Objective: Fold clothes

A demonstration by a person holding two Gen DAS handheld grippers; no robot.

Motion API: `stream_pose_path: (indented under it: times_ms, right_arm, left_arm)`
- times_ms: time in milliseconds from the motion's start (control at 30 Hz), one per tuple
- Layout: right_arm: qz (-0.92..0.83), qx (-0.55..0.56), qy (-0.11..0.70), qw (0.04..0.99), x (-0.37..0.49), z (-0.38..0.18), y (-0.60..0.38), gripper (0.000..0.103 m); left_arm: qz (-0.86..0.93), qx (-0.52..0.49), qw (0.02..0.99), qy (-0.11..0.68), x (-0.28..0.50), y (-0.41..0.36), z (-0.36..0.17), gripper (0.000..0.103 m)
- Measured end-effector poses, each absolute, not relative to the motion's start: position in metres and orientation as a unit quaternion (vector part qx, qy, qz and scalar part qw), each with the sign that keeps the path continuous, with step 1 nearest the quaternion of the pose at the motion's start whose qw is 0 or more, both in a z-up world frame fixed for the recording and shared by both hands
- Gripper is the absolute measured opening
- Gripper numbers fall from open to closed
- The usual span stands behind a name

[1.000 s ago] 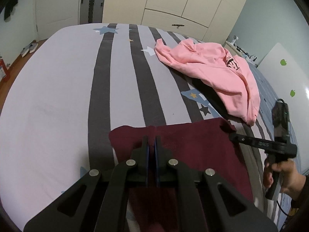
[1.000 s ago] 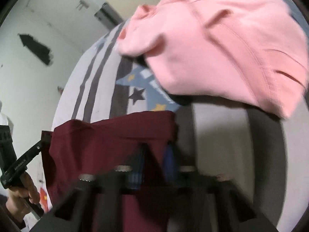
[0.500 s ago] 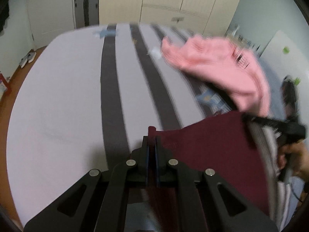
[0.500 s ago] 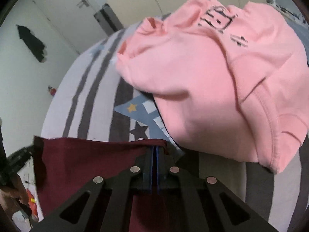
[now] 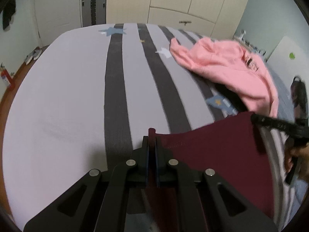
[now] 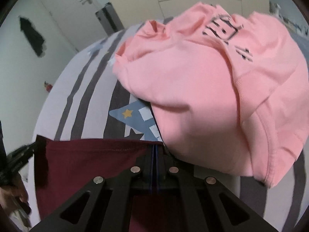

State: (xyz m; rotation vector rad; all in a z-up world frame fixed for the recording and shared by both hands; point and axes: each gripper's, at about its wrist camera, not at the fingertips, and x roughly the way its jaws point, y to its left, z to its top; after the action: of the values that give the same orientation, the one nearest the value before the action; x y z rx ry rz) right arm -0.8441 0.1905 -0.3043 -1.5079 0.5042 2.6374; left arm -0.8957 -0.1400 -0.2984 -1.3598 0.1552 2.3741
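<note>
A dark maroon garment (image 5: pixel 216 150) hangs stretched between my two grippers, lifted above the striped bed. My left gripper (image 5: pixel 152 137) is shut on its left top corner. My right gripper (image 6: pixel 155 148) is shut on its right top corner; it also shows in the left wrist view (image 5: pixel 255 118) at the right. The maroon cloth (image 6: pixel 87 162) fills the lower left of the right wrist view. A crumpled pink sweatshirt (image 5: pixel 227 71) with dark lettering lies on the bed beyond, close in front of the right gripper (image 6: pixel 202 96).
The bed (image 5: pixel 67 96) has a pale cover with dark grey stripes and star patches. Cream wardrobes (image 5: pixel 183 5) and a white door (image 5: pixel 58 9) stand behind it. A white board (image 5: pixel 289 54) leans at the right. Wooden floor (image 5: pixel 11 83) runs along the bed's left edge.
Both grippers have raised the maroon garment's top edge off the bed and pulled it taut. The views have tilted up, and the pink sweatshirt looks closer to the right gripper.
</note>
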Motion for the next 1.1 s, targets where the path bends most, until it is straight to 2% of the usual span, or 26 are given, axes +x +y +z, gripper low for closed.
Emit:
stream_pose_path:
  times_ms: [133, 233, 333, 500, 733, 867, 1000, 1100]
  right_arm:
    - [0.839, -0.519, 0.161, 0.033, -0.853, -0.314, 0.195, 0.000]
    - [0.835, -0.539, 0.111, 0.018, -0.861, -0.311, 0.190, 0.000]
    - [0.838, -0.542, 0.056, 0.007, -0.867, -0.298, 0.193, 0.000]
    - [0.845, -0.530, 0.068, 0.018, -0.867, -0.281, 0.210, 0.000]
    - [0.852, -0.518, 0.073, -0.013, -0.834, -0.281, 0.193, 0.003]
    - [0.839, -0.539, 0.075, -0.020, -0.836, -0.306, 0.183, 0.003]
    - [0.825, -0.551, 0.124, 0.008, -0.846, -0.327, 0.190, 0.003]
    - [0.822, -0.553, 0.134, 0.027, -0.857, -0.331, 0.194, 0.000]
  left_arm:
    - [0.847, -0.505, 0.163, 0.034, -0.904, -0.150, -0.307, 0.015]
    - [0.855, -0.497, 0.143, 0.040, -0.907, -0.157, -0.303, 0.015]
    - [0.862, -0.486, 0.146, 0.013, -0.907, -0.169, -0.294, 0.014]
    - [0.876, -0.449, 0.176, 0.015, -0.884, -0.173, -0.276, 0.015]
    - [0.874, -0.429, 0.229, -0.002, -0.834, -0.168, -0.259, 0.014]
    - [0.857, -0.459, 0.233, 0.021, -0.831, -0.148, -0.282, 0.015]
    - [0.843, -0.511, 0.169, 0.018, -0.856, -0.155, -0.320, 0.016]
    - [0.845, -0.510, 0.160, 0.018, -0.862, -0.154, -0.325, 0.017]
